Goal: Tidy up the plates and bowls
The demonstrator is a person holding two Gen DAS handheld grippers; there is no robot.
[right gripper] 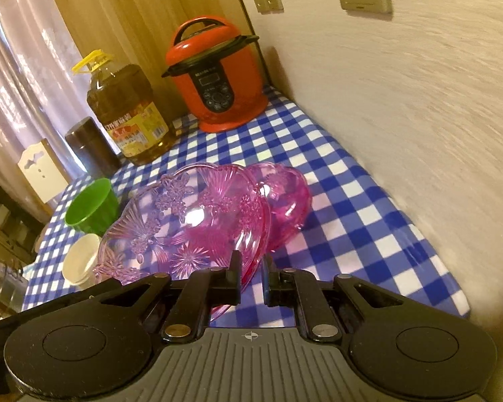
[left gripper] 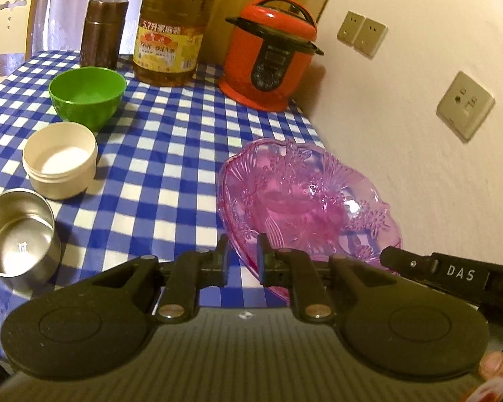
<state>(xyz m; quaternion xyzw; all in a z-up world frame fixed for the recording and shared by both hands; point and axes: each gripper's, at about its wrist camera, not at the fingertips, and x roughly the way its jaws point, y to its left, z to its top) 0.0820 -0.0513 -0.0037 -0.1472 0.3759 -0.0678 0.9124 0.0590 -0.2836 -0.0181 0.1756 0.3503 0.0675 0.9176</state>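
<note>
both claws, left (left gripper: 242, 251) and right (right gripper: 251, 269), pinch the pink plate's (left gripper: 305, 197) rim.

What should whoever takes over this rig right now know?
Left gripper: shut on the rim of the pink glass plate.
Right gripper: shut on the same plate's opposite rim; plate is tilted.
A second pink dish lies behind it on the checked table.
Green bowl, cream bowl and steel bowl stand apart in a row.
Left: stack the pink dishes, then nest the bowls.
</note>
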